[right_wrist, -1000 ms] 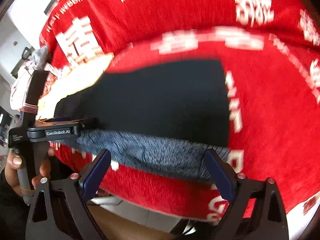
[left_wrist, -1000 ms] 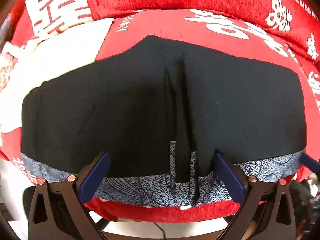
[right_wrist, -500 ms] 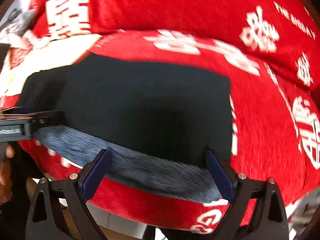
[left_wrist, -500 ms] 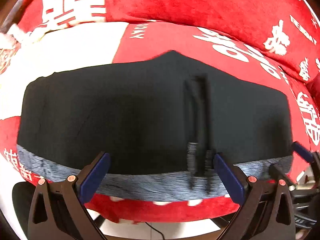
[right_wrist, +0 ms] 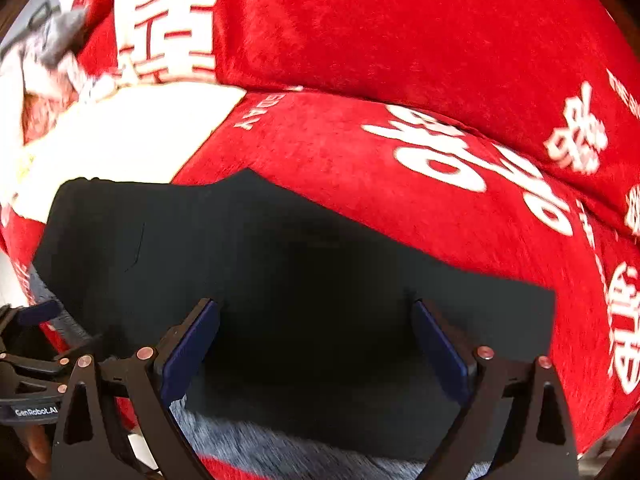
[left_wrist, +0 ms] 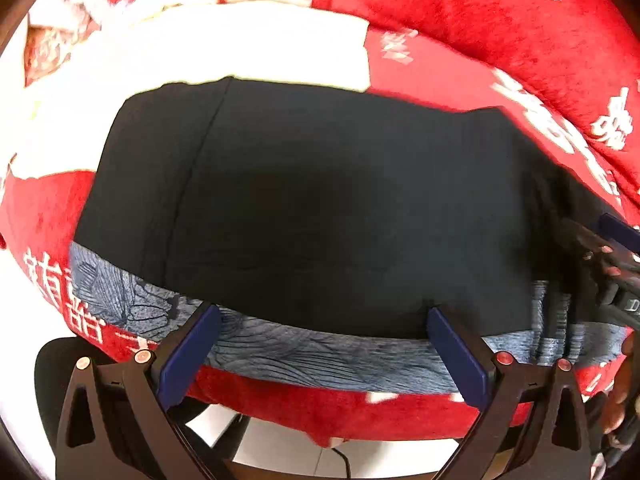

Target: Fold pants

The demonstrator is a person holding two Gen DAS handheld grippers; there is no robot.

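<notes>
A: Left gripper (left_wrist: pixel 322 334) has slid toward the sofa cover's (left_wrist: pixel 460 64) left edge; the centre pleat of the pants (left_wrist: pixel 320 200) now sits far right

B: Right gripper (right_wrist: pixel 316 330) has pushed in, fingers over black cloth now, past the grey waistband (right_wrist: pixel 256 446)

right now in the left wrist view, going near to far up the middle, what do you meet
left claw → grey patterned waistband → black pants → white patch of the cover → red cushion at the back
</notes>
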